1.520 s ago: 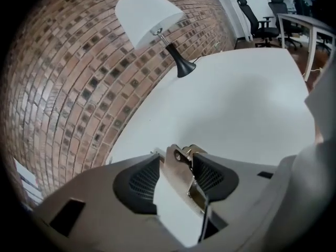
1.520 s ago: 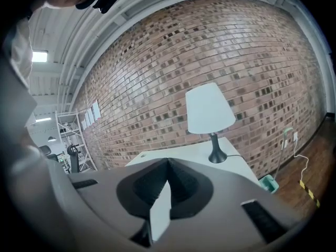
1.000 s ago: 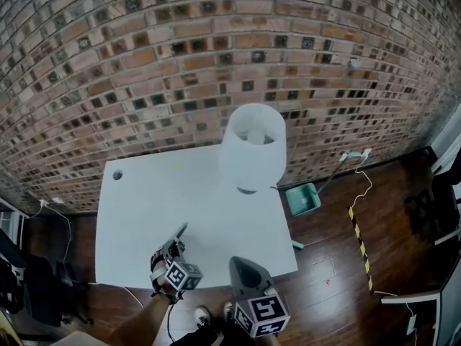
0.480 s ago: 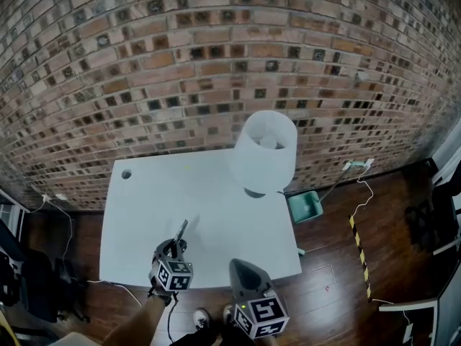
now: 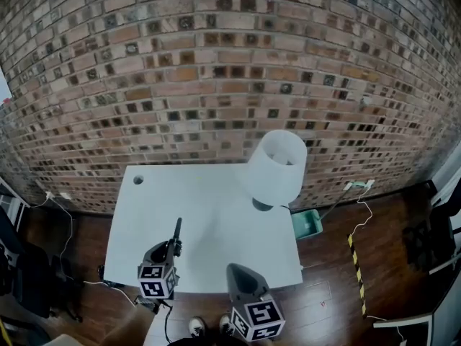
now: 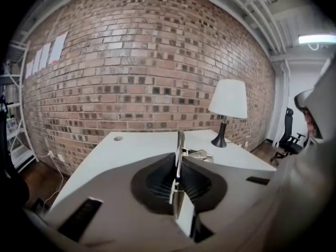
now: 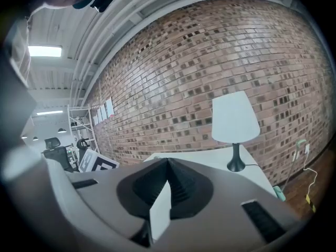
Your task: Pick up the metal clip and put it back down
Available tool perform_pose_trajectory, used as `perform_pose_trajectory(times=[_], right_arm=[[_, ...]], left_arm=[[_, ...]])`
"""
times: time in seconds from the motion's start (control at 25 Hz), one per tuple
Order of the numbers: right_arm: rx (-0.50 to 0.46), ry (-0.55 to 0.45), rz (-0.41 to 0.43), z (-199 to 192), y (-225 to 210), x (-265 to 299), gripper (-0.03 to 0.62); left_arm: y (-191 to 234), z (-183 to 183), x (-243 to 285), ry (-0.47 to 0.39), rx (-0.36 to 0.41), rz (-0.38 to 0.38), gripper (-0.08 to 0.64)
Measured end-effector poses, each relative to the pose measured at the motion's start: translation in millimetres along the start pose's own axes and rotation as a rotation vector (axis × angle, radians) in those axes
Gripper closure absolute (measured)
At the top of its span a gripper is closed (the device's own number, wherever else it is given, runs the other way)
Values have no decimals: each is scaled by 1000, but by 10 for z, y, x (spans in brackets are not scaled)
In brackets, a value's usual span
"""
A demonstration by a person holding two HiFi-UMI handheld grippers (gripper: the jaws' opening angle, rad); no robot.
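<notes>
My left gripper (image 6: 180,140) is pinched narrow on the metal clip (image 6: 198,154), which juts from the jaw tips above the white tabletop (image 5: 216,207), by its near edge toward the left corner. My right gripper (image 7: 167,168) is closed and empty, just off that near edge.

Left gripper (image 5: 176,238), clamping the metal clip (image 6: 198,154), is rising off the table (image 5: 216,193) and rolling about its axis.
</notes>
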State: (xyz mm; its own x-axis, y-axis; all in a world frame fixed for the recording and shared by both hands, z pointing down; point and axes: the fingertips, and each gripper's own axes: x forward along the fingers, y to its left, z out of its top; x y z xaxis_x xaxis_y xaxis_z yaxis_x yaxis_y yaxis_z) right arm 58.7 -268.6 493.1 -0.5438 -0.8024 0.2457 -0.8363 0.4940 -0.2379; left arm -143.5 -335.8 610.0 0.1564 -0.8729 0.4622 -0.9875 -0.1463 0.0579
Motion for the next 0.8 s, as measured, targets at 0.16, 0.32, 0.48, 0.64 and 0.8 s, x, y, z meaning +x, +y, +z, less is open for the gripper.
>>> perform_pose_trajectory(times=[0.16,0.32,0.48,0.64,0.8], right_arm=[[-22,-9,24,79,145,33,609],[-42,-18,49,142,292,73,609],[-64,-43,68,279,403,124,609],[-80,-73,77,426,468,145,609],[-96,-93,76,505,488,164,609]], left_arm=[[54,396,-332,-142,-55,-27,529],[85,854,-697,-283,-154,-70,529],[131,1302,-1021,-412,-176,-96,529],[154,1539,-1280,-514,-166,-114,529],[110,1621,-1420,-566,-85,-118,529]])
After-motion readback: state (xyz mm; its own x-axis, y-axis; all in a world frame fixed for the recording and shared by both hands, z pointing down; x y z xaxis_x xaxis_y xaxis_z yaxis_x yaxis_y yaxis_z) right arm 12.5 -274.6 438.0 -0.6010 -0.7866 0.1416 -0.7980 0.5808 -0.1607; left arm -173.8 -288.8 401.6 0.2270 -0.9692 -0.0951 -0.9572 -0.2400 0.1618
